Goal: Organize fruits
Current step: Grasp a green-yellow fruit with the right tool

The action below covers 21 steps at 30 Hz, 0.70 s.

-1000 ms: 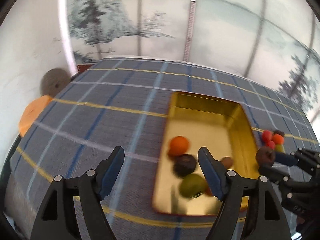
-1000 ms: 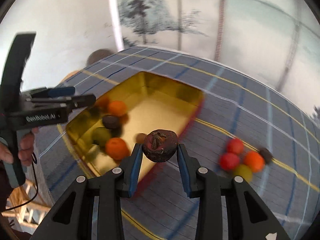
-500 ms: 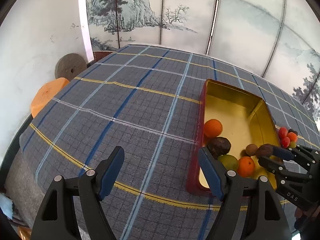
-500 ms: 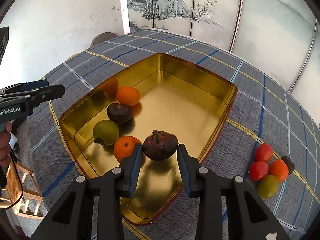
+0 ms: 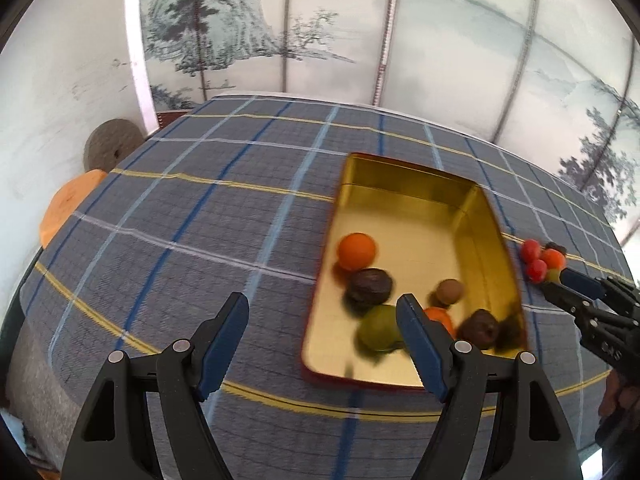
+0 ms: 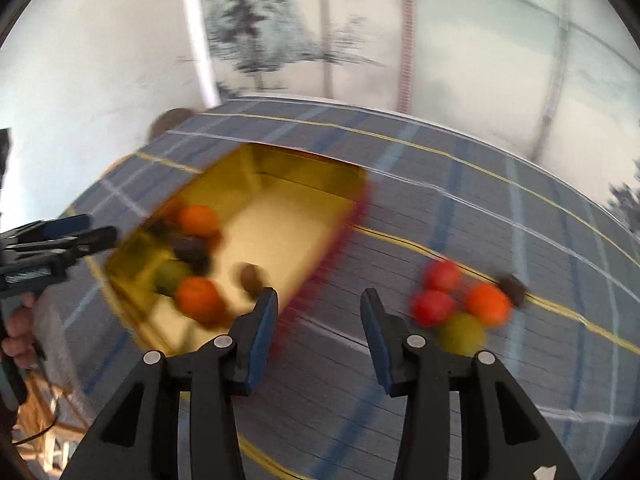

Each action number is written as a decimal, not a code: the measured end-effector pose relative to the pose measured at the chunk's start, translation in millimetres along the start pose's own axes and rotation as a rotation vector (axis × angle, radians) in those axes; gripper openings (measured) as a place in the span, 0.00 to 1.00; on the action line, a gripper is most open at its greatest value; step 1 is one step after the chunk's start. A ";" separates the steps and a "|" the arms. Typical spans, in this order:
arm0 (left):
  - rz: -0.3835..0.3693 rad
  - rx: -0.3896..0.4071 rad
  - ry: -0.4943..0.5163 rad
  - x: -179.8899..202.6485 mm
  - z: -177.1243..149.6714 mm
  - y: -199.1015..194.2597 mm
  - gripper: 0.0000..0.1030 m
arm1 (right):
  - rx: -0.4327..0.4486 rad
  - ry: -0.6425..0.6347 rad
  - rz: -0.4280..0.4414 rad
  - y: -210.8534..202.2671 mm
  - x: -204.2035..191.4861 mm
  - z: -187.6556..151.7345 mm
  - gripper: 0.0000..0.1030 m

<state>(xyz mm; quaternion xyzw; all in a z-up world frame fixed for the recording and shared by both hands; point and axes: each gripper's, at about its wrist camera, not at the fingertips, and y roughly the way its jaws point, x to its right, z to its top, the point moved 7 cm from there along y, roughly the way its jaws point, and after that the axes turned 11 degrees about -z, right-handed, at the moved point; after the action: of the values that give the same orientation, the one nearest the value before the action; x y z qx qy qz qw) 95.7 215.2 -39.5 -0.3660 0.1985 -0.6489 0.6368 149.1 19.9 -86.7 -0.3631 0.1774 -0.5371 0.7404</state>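
**Dark fruit dropped into the tin, right gripper now empty**

Half a second ago our right gripper (image 6: 316, 320) was clamped on a dark wrinkled fruit over the gold tin; now its fingers stand apart with nothing between them, and it sits over the plaid cloth just outside the tin's red near wall. From the left wrist we see that dark wrinkled fruit (image 5: 480, 329) lying in the near right corner of the gold tin (image 5: 404, 190), close against the right wall.

Around it in the tin we count a small brown fruit (image 5: 450, 291), an orange (image 5: 440, 316) partly hidden behind our left finger, a green fruit (image 5: 376, 328), a second dark fruit (image 5: 370, 285) and another orange (image 5: 357, 251) farther back. The far half of the tin floor is bare.

Outside the tin, on the tablecloth (image 5: 200, 240), a small cluster waits: two red fruits (image 6: 436, 292), an orange one (image 6: 486, 304), a yellow-green one (image 6: 462, 332) and a small dark piece (image 6: 514, 285), all touching or nearly so. Motion blur softens the right wrist view, so we cannot tell finer detail there.

Our left gripper (image 5: 322, 346) hovers above the cloth at the tin's near left corner, fingers spread wide and holding nothing. Beyond the table stands a painted screen (image 5: 280, 32).
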 end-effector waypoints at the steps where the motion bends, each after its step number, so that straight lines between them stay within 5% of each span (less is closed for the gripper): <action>1: -0.007 -0.003 0.006 5.2 0.2 1.4 0.74 | -0.016 0.019 -0.025 2.7 15.2 -5.7 0.40; 7: -0.053 -0.019 0.067 44.4 3.0 13.2 0.74 | -0.098 0.085 -0.116 24.8 67.6 -35.7 0.40; 18: -0.104 -0.046 0.153 104.2 11.3 33.7 0.74 | -0.111 0.121 -0.136 57.6 81.3 -33.8 0.40; 21: -0.117 -0.056 0.182 123.0 11.1 42.0 0.74 | -0.102 0.130 -0.119 59.4 82.2 -35.9 0.33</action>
<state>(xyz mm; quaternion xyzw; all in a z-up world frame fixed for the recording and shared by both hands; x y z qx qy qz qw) 142.2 93.4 -35.4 -0.3341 0.2521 -0.7096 0.5668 194.9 -59.1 -143.6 -0.3749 0.2302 -0.5929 0.6745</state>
